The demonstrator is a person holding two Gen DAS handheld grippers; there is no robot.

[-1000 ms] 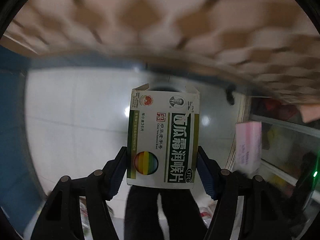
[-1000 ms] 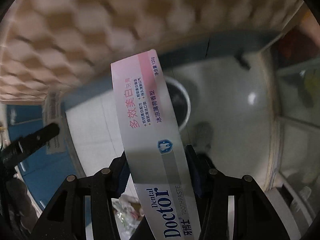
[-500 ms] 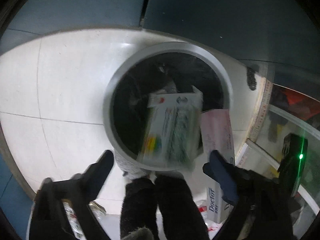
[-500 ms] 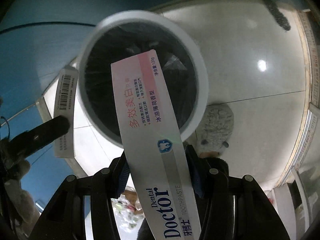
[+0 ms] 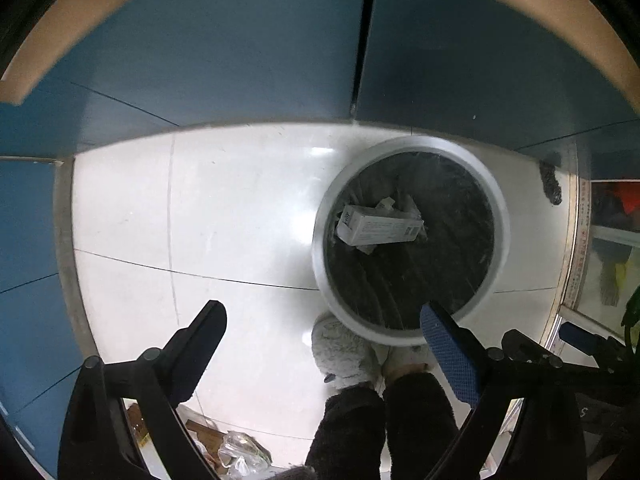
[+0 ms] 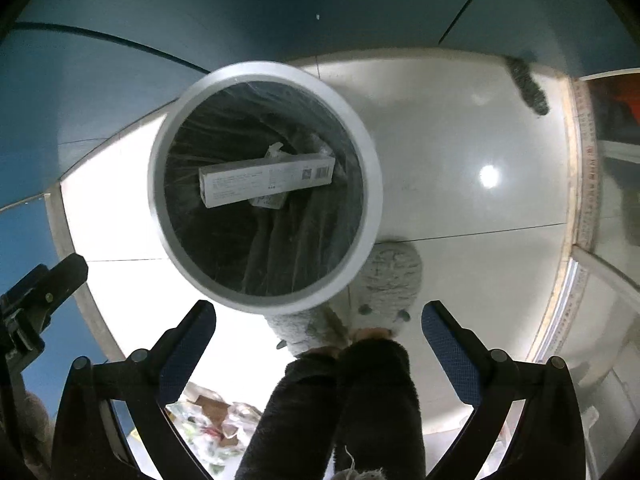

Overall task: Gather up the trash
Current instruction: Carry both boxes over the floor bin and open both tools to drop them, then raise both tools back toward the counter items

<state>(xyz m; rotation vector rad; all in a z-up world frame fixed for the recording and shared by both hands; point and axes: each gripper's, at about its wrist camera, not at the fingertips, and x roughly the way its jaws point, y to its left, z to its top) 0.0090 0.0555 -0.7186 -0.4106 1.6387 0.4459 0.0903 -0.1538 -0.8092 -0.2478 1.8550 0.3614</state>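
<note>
Toothpaste box [image 6: 267, 180] lies inside bin [image 6: 372, 184]

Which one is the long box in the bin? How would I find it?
Look for the round white trash bin with a black liner, standing on the pale tiled floor by the blue wall. Inside lies the long toothpaste box, lying across a smaller crumpled carton. It is the longest, flattest thing in there, barcode at one end.

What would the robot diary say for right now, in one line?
left gripper: open, nothing held | right gripper: open, nothing held | toothpaste box: lying in trash bin | more litter: on floor
</note>
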